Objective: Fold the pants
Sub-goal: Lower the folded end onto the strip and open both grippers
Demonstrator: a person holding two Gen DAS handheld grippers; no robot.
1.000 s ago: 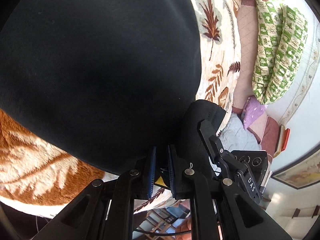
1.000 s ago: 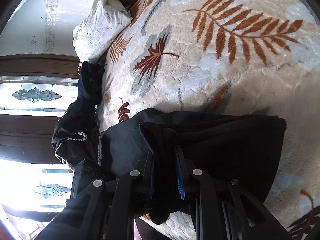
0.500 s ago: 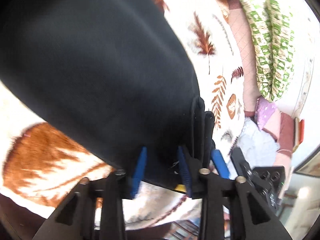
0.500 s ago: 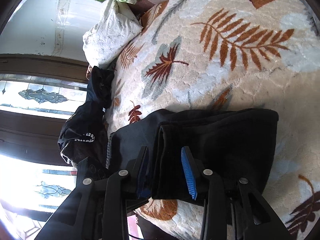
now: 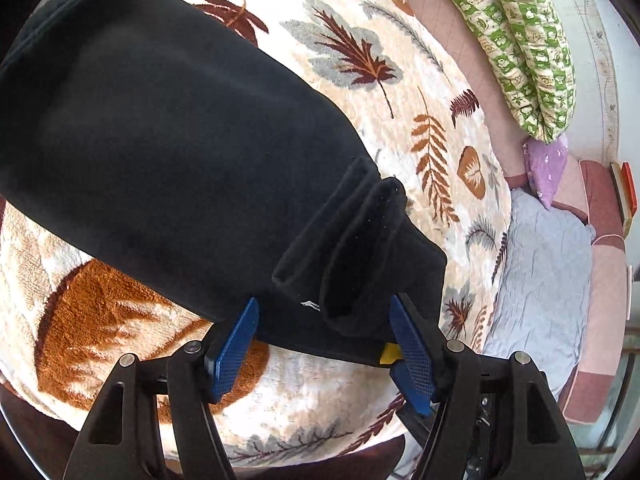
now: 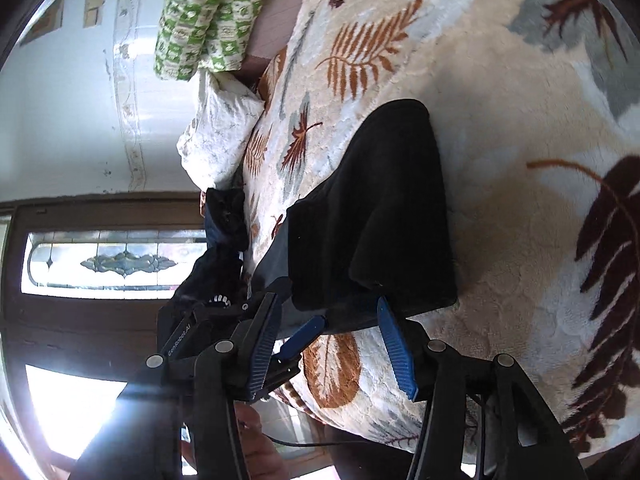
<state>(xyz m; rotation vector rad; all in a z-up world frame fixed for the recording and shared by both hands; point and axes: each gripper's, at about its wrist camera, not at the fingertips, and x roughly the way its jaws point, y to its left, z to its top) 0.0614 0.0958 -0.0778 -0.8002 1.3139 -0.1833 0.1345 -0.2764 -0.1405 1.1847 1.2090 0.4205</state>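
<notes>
Pants (image 5: 168, 148), black and fleecy, lying folded on the leaf-printed blanket (image 5: 420, 92); filling the left and centre of the left wrist view, sitting at centre in the right wrist view (image 6: 384, 216); several layers stacked at the near edge, seen as thick rolled lips at centre right of the left view.

Left gripper (image 5: 324, 348) at the bottom of its frame, blue pads spread wide, the near edge of the cloth between them but not pinched; right gripper (image 6: 332, 336) likewise spread, just short of the bundle's lower edge, nothing clamped; second gripper body visible at lower left of the right view.

Judged soft, thick and limp; light enough for one pinch, yet bulky, so likely to spring open or sag if lifted by one layer only; matte pile probably grippy against ribbed pads, not slippery; not fragile at all.

Best taken at the stacked hem edge nearest the pads, all layers together, one pinch toward each end of that edge; a shallow bite risks peeling off the top layer and undoing the fold.

Green patterned bolster (image 5: 524, 40) at upper right of the left view, well apart from the pants; white pillow (image 6: 220, 136) at upper left of the right view.
</notes>
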